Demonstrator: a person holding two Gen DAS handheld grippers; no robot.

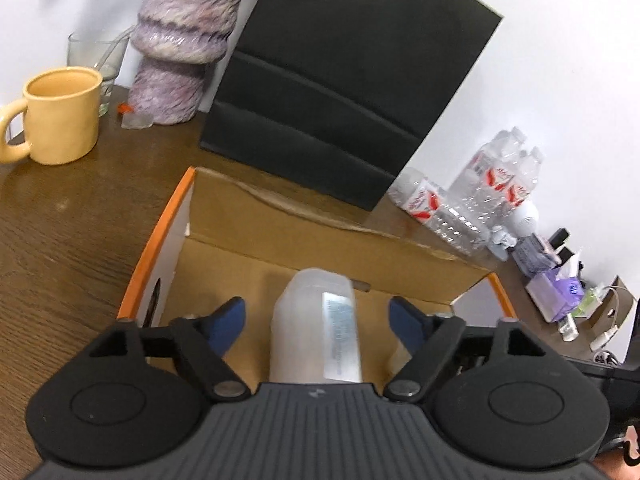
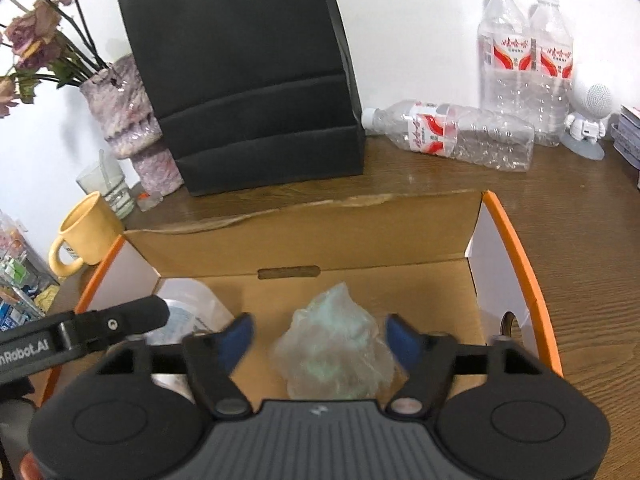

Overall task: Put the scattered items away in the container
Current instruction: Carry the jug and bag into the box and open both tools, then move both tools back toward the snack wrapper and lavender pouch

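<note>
Cardboard box holds both items, both jaws spread

Cardboard box (image 2: 360,236) with orange edges sits on the brown wooden table (image 1: 72,232), open at the top. Both items lie inside it.

Left hand-held gripper (image 1: 318,320): the jaws are spread wide. A white plastic bottle (image 1: 316,328) with a printed label lies in the box between the blue fingertips (image 1: 228,320), with clear gaps on either side; no pad touches it. In the right wrist view this gripper's black arm reaches in from the left edge above the same bottle.

Right hand-held gripper (image 2: 318,340): the jaws are likewise spread. A crumpled, translucent greenish wrapper (image 2: 336,348) lies on the box floor between the fingertips (image 2: 404,340). The picture is blurred here, but the pads appear clear of it.

Surroundings, all on the table outside the box: a black paper bag (image 2: 248,80) stands just behind the box against the white wall. A yellow mug (image 1: 60,116) stands to the left, with a clear glass (image 1: 94,60) behind it and a mottled purple vase (image 2: 132,120) of dried flowers (image 2: 36,36) beside that. To the right, two clear water bottles (image 2: 524,64) stand upright and a third one (image 2: 452,132) lies on its side. A small white figurine (image 2: 588,120) stands beyond them.
</note>
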